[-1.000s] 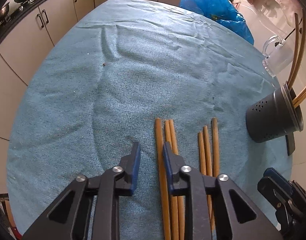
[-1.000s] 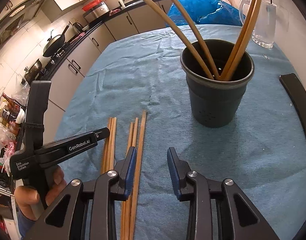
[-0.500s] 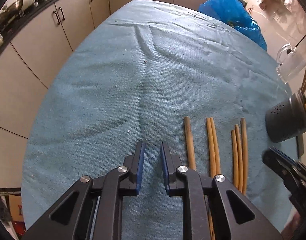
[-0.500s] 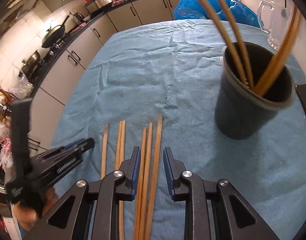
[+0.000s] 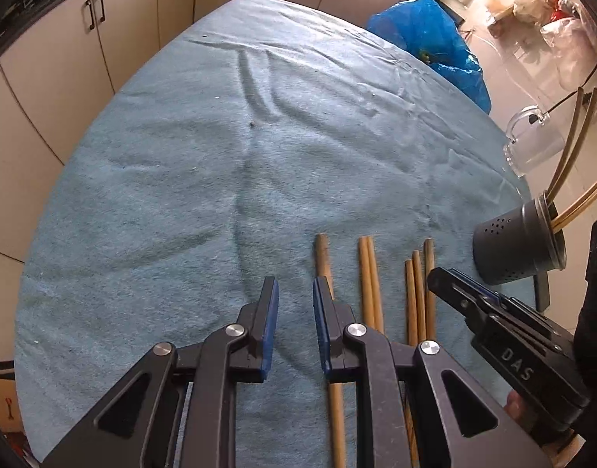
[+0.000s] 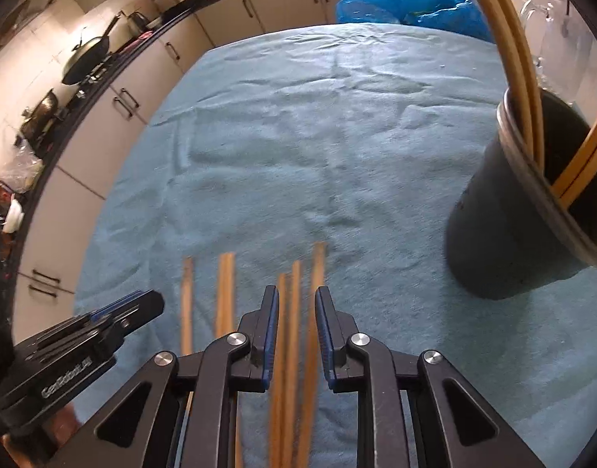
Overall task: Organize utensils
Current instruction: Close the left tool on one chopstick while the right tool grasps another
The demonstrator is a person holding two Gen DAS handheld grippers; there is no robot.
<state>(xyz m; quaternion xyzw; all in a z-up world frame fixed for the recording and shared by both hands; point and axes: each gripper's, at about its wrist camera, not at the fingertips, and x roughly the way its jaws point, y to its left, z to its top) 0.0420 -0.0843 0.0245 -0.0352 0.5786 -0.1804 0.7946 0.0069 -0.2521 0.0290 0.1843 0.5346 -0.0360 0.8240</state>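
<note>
Several wooden chopsticks (image 5: 366, 273) lie side by side on the blue cloth (image 5: 259, 156). A dark perforated holder (image 5: 518, 245) at the right has several chopsticks standing in it. My left gripper (image 5: 294, 292) is open and empty, just left of the leftmost chopstick (image 5: 322, 257). My right gripper (image 6: 296, 304) is open, low over the right group of chopsticks (image 6: 298, 312), which lie between its jaws; it is not closed on them. The holder (image 6: 532, 214) stands to its right. Each gripper shows in the other's view: the right one (image 5: 454, 288), the left one (image 6: 142, 304).
A clear glass mug (image 5: 532, 144) stands behind the holder. A blue plastic bag (image 5: 427, 35) lies past the table's far edge. A flat black object (image 5: 542, 292) lies right of the holder. Kitchen cabinets (image 5: 84, 39) run along the left.
My left gripper shifted left off the chopsticks and narrowed. My right gripper moved left from beside the holder to over the right chopsticks, narrowing its jaws.
</note>
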